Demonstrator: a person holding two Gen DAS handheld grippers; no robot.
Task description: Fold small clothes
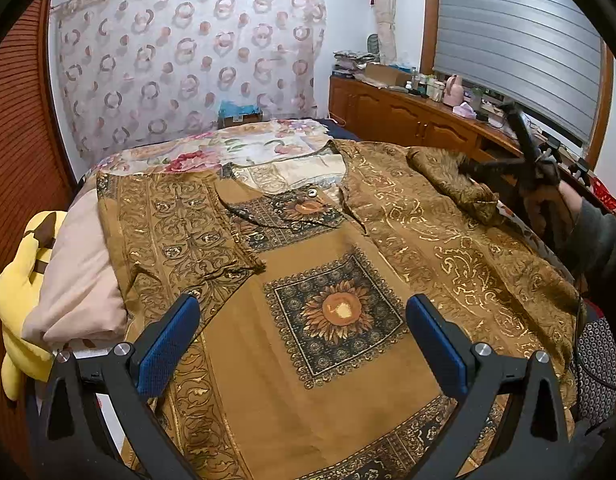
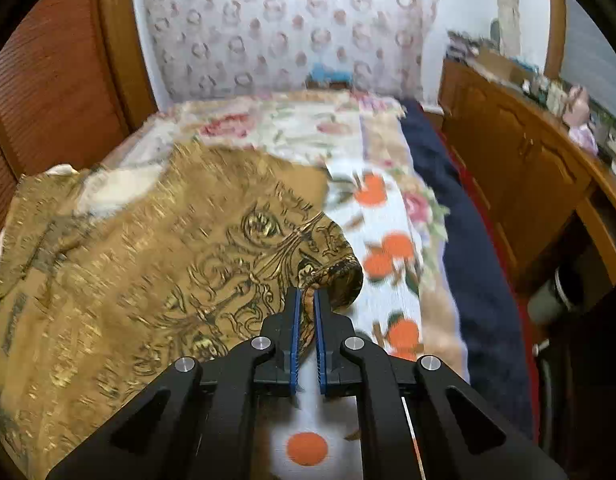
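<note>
A brown and gold patterned shirt (image 1: 328, 264) lies spread on the bed, front up, with a sunflower square on its chest. Its left sleeve is folded in over the body. My left gripper (image 1: 303, 320) is open and empty, hovering over the shirt's lower front. My right gripper (image 2: 306, 300) is shut on the cuff of the right sleeve (image 2: 332, 272) and holds it lifted above the bed; in the left wrist view it (image 1: 524, 168) shows at the far right with the raised sleeve (image 1: 448, 176). The right wrist view is blurred by motion.
The bed has a floral sheet (image 1: 235, 148) and an orange-print cloth (image 2: 392, 248). A pink pillow (image 1: 79, 280) and a yellow plush toy (image 1: 19, 292) lie at the left. A wooden cabinet (image 1: 408, 116) with clutter runs along the right. A patterned curtain (image 1: 187, 52) hangs behind.
</note>
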